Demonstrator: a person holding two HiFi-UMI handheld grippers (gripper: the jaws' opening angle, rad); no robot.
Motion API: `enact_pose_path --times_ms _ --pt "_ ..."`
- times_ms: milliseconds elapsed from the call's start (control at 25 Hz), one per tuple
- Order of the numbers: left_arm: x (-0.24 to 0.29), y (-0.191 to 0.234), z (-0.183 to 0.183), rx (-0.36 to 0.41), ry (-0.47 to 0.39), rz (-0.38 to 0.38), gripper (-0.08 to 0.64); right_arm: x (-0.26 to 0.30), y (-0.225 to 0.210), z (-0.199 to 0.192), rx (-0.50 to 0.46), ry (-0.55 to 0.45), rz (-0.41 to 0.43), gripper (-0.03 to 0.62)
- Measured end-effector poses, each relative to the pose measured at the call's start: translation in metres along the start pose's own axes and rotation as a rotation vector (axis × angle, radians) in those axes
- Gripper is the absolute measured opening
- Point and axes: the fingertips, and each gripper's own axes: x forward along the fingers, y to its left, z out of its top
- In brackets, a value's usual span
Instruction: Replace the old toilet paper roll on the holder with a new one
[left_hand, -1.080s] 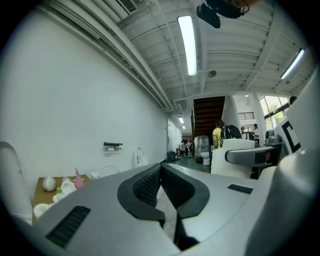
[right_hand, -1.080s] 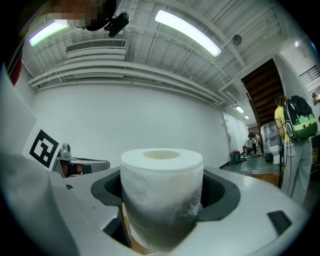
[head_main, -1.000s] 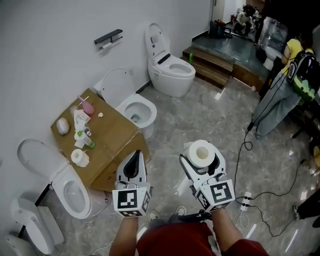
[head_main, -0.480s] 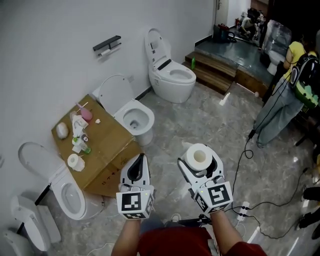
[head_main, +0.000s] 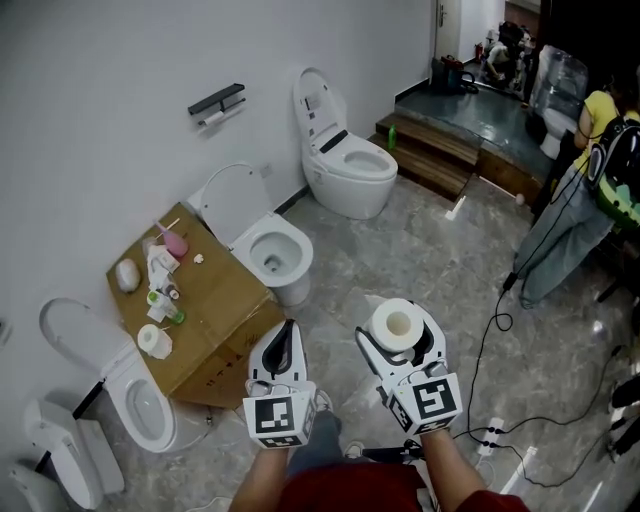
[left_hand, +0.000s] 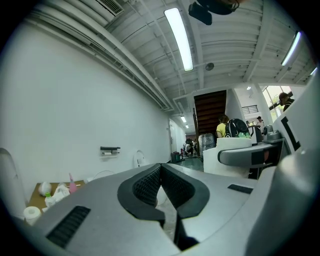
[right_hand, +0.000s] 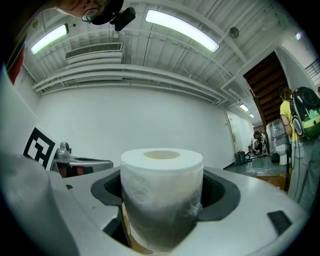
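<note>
My right gripper (head_main: 401, 337) is shut on a new white toilet paper roll (head_main: 397, 323), which stands upright between its jaws. In the right gripper view the wrapped roll (right_hand: 161, 172) fills the gap of that gripper (right_hand: 164, 196). Beside it my left gripper (head_main: 289, 330) is shut with nothing in it, its pads (left_hand: 150, 184) pressed together. The black wall holder (head_main: 217, 99) hangs far ahead at the upper left, with the old roll (head_main: 212, 117) under it. From the left gripper view, the holder (left_hand: 110, 149) is small and distant.
A cardboard box (head_main: 215, 300) against the wall carries bottles and a spare roll (head_main: 153, 341). Three white toilets (head_main: 272, 254) (head_main: 343, 160) (head_main: 135, 400) line the wall. Cables and a power strip (head_main: 493, 428) lie on the floor at right. A person (head_main: 580, 190) stands near wooden steps (head_main: 440, 150).
Both grippers have travelled together across the floor, keeping level. The wall, box and toilets have slid a little lower in the head view. The grip on the roll is unchanged.
</note>
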Motion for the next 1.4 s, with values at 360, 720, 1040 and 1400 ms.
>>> enact_pose_path --times_ms 360,720,1040,1400 --pt "0.045 0.04 -0.005 -0.004 -0.018 0.019 0.015 0.065 0.0 -0.005 -0.03 0.016 -0.003 0.407" --pt "0.118 0.117 0.004 -0.04 -0.051 0.025 0.015 0.176 0.012 -0.005 -0.06 0.041 0.006 0.407" --pt "0.177 0.185 0.019 -0.058 -0.082 0.043 0.015 0.262 0.018 0.006 -0.072 0.032 0.001 0.407" --pt "0.202 0.223 0.024 -0.054 -0.103 0.057 0.015 0.31 0.03 0.01 -0.081 0.017 0.019 0.407"
